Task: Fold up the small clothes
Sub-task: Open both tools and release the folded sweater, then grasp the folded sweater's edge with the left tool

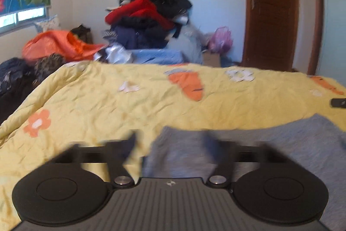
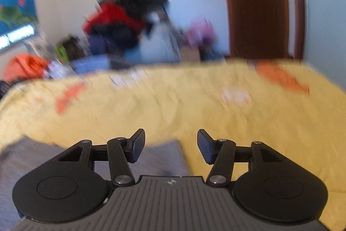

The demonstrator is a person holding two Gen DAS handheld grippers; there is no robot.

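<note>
A small grey garment (image 1: 270,144) lies flat on the yellow quilt (image 1: 97,105). In the left wrist view it fills the lower right, and my left gripper (image 1: 169,144) hovers over its left edge with the fingers blurred and spread apart, nothing pinched between them. In the right wrist view the same grey garment (image 2: 160,157) sits at the lower left. My right gripper (image 2: 170,144) is open above the garment's right edge, its pads (image 2: 138,144) apart and empty. A dark bit of the right gripper shows at the right edge of the left wrist view.
The quilt has orange carrot (image 1: 190,83) and flower prints. Behind the bed stands a tall heap of clothes (image 1: 149,14), an orange bag (image 1: 58,47), a pink bag (image 1: 220,39) and a brown wooden door (image 1: 272,10). Dark clothes (image 1: 13,73) lie at the far left.
</note>
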